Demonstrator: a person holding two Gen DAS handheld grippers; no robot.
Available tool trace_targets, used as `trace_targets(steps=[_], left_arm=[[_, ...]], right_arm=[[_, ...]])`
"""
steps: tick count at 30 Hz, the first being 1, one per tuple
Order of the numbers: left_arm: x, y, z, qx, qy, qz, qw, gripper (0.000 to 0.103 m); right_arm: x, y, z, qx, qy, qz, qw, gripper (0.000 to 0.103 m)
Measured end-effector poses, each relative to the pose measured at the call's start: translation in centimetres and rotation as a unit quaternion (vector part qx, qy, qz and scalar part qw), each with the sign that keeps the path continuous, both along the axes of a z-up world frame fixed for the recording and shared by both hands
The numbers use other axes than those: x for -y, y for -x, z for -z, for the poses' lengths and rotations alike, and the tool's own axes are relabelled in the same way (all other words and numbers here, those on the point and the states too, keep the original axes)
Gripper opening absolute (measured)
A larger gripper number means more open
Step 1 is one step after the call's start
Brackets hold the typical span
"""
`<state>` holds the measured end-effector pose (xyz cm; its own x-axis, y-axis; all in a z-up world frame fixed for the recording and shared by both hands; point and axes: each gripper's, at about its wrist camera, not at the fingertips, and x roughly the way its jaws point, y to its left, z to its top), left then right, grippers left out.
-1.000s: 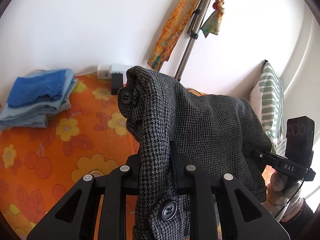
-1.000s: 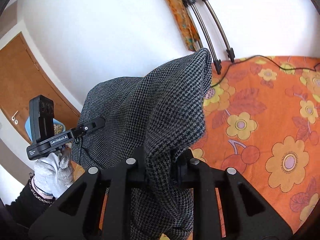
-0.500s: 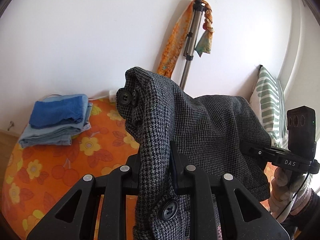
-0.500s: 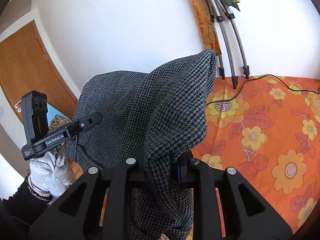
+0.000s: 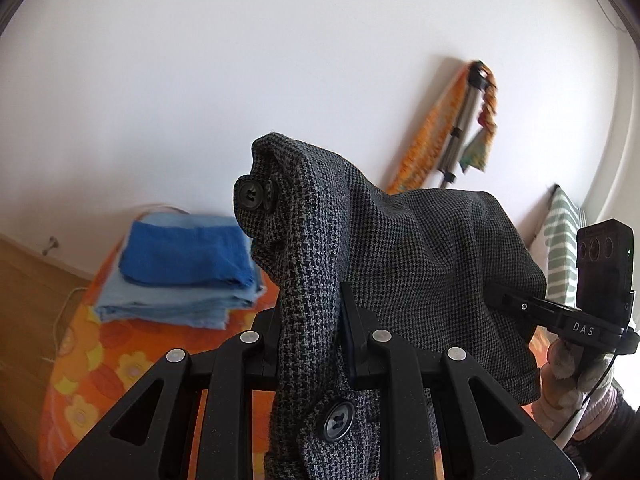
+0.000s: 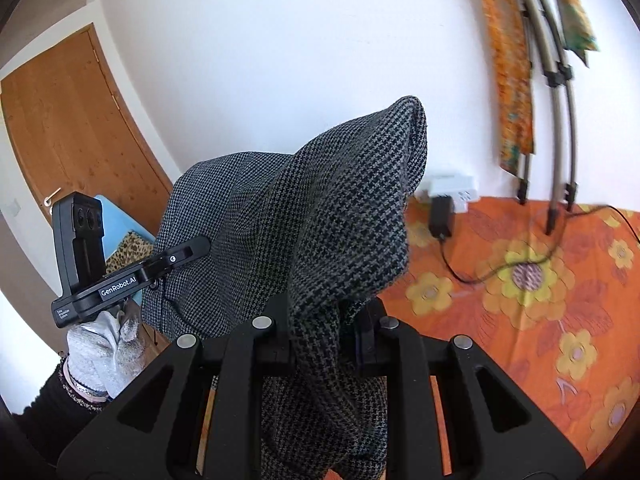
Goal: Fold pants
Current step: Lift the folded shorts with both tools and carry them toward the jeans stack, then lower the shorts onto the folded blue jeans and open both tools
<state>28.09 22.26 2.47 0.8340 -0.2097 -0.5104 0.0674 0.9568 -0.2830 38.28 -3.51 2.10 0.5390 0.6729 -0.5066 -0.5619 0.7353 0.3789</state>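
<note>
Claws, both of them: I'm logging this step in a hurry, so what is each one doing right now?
Left claw: closed on the grey houndstooth pants, at the buttoned edge.
Right claw: closed on the same pants, on another bunched fold.

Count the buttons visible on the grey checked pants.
3. Two sit side by side near the raised tip of the pants: one and another partly behind it. A third is low, below the left hand-held gripper. Folds may hide more.

Folded blue stack point(image 5: 180, 272) – floral sheet point(image 6: 540, 300)

Grey-black houndstooth pants point(image 5: 420, 264), orange floral bedspread point(image 6: 520, 304), seemingly blue towels point(image 5: 184, 256)
</note>
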Motion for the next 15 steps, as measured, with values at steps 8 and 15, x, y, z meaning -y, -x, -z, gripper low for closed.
trace_targets(steps=[8, 15], left_arm=[[-7.1, -3.7, -1.2, 0.015, 0.007, -0.049, 0.9987, 0.019], [-12.9, -8.0, -0.4, 0.016, -0.001, -0.083, 0.9965, 0.019]], right_arm=[[-8.6, -5.1, -2.2, 0.028, 0.012, -0.027, 0.999, 0.019], [-15.8, -10.8, -1.9, 0.026, 0.014, -0.043, 0.999, 0.019]])
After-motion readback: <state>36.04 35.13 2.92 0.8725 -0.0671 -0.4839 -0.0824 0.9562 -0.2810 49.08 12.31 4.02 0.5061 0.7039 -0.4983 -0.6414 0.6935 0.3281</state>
